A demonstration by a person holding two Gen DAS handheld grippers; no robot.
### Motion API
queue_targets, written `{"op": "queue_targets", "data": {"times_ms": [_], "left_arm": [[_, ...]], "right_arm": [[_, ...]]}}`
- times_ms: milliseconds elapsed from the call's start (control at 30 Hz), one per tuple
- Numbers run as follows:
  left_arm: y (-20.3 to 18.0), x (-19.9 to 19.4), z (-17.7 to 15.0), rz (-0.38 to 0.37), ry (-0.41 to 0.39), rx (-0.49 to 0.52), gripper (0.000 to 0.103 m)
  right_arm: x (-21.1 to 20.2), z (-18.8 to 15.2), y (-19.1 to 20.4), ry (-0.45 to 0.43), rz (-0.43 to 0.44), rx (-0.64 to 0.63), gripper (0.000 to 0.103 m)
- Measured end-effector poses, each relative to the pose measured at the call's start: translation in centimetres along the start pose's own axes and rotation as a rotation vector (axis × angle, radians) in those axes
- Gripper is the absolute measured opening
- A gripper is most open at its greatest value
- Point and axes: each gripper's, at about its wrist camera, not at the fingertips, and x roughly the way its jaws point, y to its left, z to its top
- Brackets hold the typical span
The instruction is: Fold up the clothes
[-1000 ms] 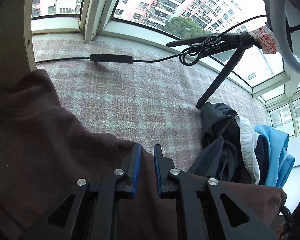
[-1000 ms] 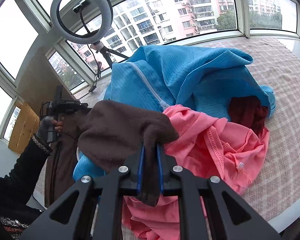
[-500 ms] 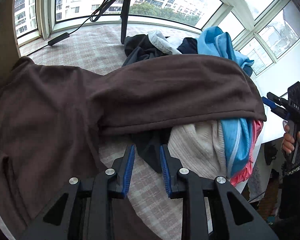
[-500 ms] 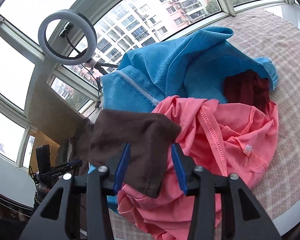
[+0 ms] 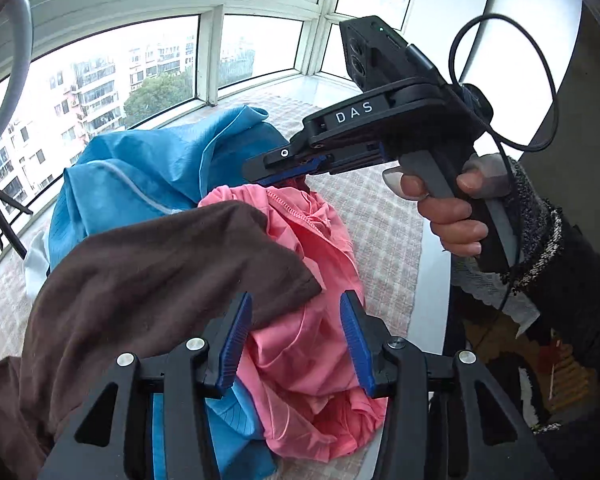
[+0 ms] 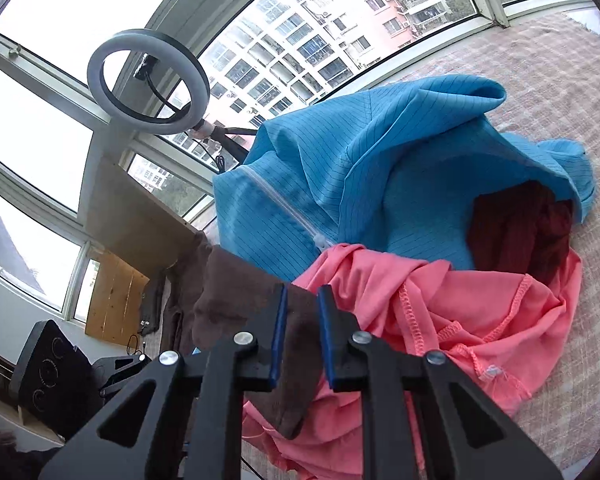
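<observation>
1. Hidden: the brown garment [image 5: 152, 280] runs off the lower left of the left wrist view; its far end is covered by the left gripper [image 5: 296, 340] body. The pile's underside is not visible.
2. The pink garment [image 6: 460, 320] is partly under the brown cloth. A dark red item [image 6: 516, 232] is tucked under the blue jacket [image 6: 380, 168], so its shape is unclear.
3. Left gripper: jaws opening, wide gap. The brown corner lies by the left pad with pink cloth below the gap; neither pad presses on anything.
4. Right gripper [image 6: 302, 336]: jaws closing with the brown garment's edge between the blue pads. Whether they press the cloth or only near it is hard to tell; a narrow gap shows.
5. In the left view, the right gripper is held by a hand [image 5: 452, 208] with a dark sleeve; its tips sit just above the pink cloth.
6. Edges: the pile sits on a checked cover [image 6: 560, 80] near the white ledge edge [image 5: 432, 280]. There is open cover to the right in the right wrist view.
7. The ring light [image 6: 148, 84] stands by the window behind the pile.
</observation>
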Motion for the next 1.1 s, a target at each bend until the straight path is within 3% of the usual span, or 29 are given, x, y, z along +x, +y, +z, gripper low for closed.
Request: {"op": "queue_targets", "data": {"times_ms": [133, 167, 200, 233, 333, 467, 533, 733, 1000, 1100], "left_arm": [[-0.5, 5.8, 2.2, 0.153, 0.109, 0.022, 0.046], [0.3, 6.4, 2.0, 0.162, 0.132, -0.006, 0.044], [1.2, 6.9, 1.9, 0.164, 0.15, -0.039, 0.034], [2.3, 6.4, 1.6, 0.121, 0.138, -0.101, 0.021], [5.6, 2.9, 0.1, -0.022, 0.044, -0.311, 0.013], [7.5, -2.4, -3.3, -0.085, -0.072, -0.45, 0.013], [7.9, -3.9, -4.9, -0.058, -0.099, -0.485, 0.013], [8.8, -4.2, -7.2, -0.036, -0.131, -0.573, 0.014], [9.4, -5.1, -10.0, 0.0, -0.134, -0.593, 0.015], [9.2, -4.9, -10.0, 0.023, -0.129, -0.584, 0.037]], "right_arm": [[-2.3, -0.4, -0.8, -0.037, -0.009, 0.013, 0.029], [-2.7, -0.7, -1.0, -0.043, -0.011, 0.015, 0.033], [-3.2, -0.9, -1.2, -0.048, -0.012, 0.015, 0.034], [-3.4, -1.1, -1.4, -0.048, -0.008, 0.013, 0.034], [-3.8, -1.6, -1.4, -0.039, 0.031, 0.005, 0.034], [-2.0, -1.0, 1.2, 0.005, 0.088, -0.069, 0.04], [-0.1, -0.6, 3.1, 0.051, 0.127, -0.117, 0.045], [4.9, -1.5, 8.0, 0.238, 0.21, -0.22, 0.045], [9.9, -2.5, 8.3, 0.381, 0.236, -0.115, 0.045], [10.0, -2.6, 9.1, 0.385, 0.244, -0.124, 0.045]]}}
